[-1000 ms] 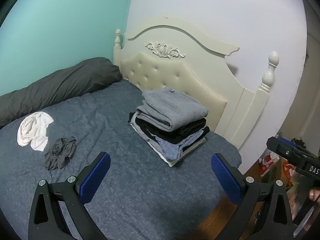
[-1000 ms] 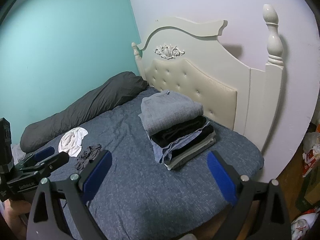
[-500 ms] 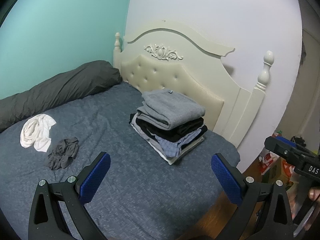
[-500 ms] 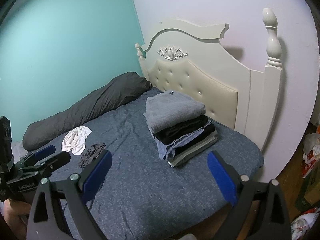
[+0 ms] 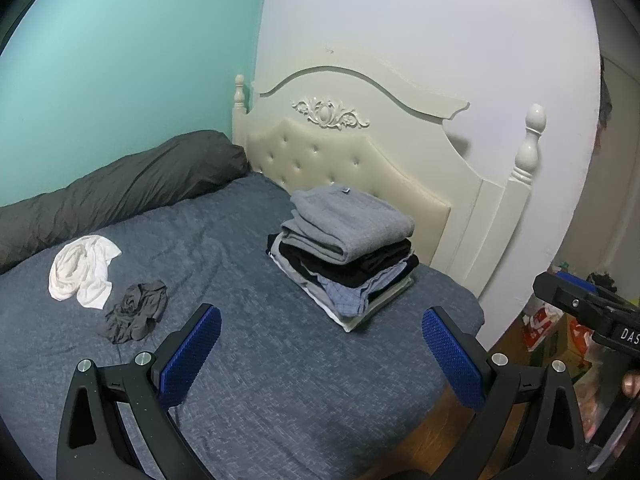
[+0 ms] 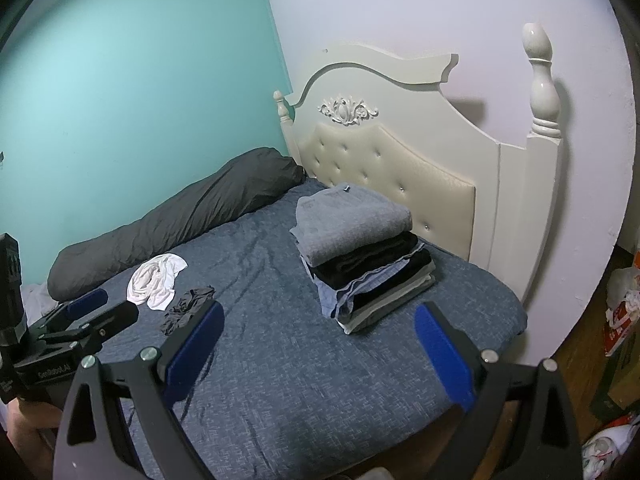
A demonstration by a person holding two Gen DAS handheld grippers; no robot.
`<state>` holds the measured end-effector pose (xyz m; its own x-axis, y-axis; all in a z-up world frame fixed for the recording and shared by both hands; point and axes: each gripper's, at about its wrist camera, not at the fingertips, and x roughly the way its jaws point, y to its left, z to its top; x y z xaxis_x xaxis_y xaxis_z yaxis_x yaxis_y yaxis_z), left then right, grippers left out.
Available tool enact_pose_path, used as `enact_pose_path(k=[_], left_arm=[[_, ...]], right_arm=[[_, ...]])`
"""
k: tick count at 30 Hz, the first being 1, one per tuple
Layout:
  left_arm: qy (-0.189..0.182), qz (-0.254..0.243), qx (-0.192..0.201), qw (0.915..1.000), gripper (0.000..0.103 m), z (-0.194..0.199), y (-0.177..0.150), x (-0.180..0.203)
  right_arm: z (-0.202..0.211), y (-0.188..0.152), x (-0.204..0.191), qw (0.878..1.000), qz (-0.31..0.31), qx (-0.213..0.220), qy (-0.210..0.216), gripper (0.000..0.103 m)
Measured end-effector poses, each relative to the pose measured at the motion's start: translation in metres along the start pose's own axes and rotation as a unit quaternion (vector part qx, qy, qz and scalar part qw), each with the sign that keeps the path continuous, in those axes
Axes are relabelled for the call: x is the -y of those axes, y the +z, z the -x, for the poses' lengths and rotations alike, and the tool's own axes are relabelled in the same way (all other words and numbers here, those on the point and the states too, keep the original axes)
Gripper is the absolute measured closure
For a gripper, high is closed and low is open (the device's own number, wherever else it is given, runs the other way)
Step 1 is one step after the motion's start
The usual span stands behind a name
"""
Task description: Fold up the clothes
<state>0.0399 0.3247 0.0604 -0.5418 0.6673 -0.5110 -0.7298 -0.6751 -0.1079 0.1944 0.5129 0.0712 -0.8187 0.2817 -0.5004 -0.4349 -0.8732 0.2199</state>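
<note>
Both claws up and empty here, the left gripper (image 5: pixel 320 356) with its blue pads spread wide over the near part of the bed, nothing between them, and the right gripper (image 6: pixel 320 354) just the same, jaws fully apart, hanging above the near edge of the mattress. Neither one is touching cloth.

Out ahead, two pieces left to fold: a crumpled white garment (image 5: pixel 82 272) on the left side of the blue bedspread (image 5: pixel 280 392), and just nearer than it, almost touching, a small bunched dark grey garment (image 5: pixel 134 314). Both look light, limp and thin, the sort of thing that sags and drapes the moment it is lifted, so my guess is a pinch on a hem or corner works better than a grab at the middle of the wad, then shake it flat on the open bedspread. The grey one is so balled up I cannot pick out an edge from here.

On the right, near the cream headboard (image 5: pixel 360 160), sits the stack of folded clothes (image 5: pixel 348 256), a grey knit on top, dark layers and a blue checked piece below, well apart from the loose pair. A long dark bolster (image 5: pixel 120 188) runs along the far left by the teal wall. Nothing blocks the reach to the loose pieces; floor clutter at far right is off the bed
</note>
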Motion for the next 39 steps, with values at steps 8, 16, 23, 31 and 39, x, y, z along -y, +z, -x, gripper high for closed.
enact_pose_path(k=[8,16,23,31,39], left_arm=[[-0.003,0.0,0.003,1.0,0.0,0.007,-0.002,0.0],[-0.007,0.001,0.006,1.0,0.0,0.013,-0.003,-0.001],[-0.006,-0.006,0.012,0.9999,0.0,0.017,-0.003,0.002],[-0.01,-0.009,0.015,0.9998,0.0,0.02,-0.006,0.003],[-0.008,-0.011,0.018,0.9997,0.0,0.024,-0.009,0.003]], right_arm=[[0.004,-0.002,-0.004,1.0,0.006,0.003,0.001,0.006],[0.004,-0.003,-0.007,1.0,0.006,0.001,-0.001,0.006],[0.008,-0.005,-0.009,1.0,0.006,0.003,0.001,0.006],[0.01,-0.008,-0.011,1.0,0.007,0.007,-0.004,0.006],[0.012,-0.013,-0.014,1.0,0.009,0.009,-0.009,0.006]])
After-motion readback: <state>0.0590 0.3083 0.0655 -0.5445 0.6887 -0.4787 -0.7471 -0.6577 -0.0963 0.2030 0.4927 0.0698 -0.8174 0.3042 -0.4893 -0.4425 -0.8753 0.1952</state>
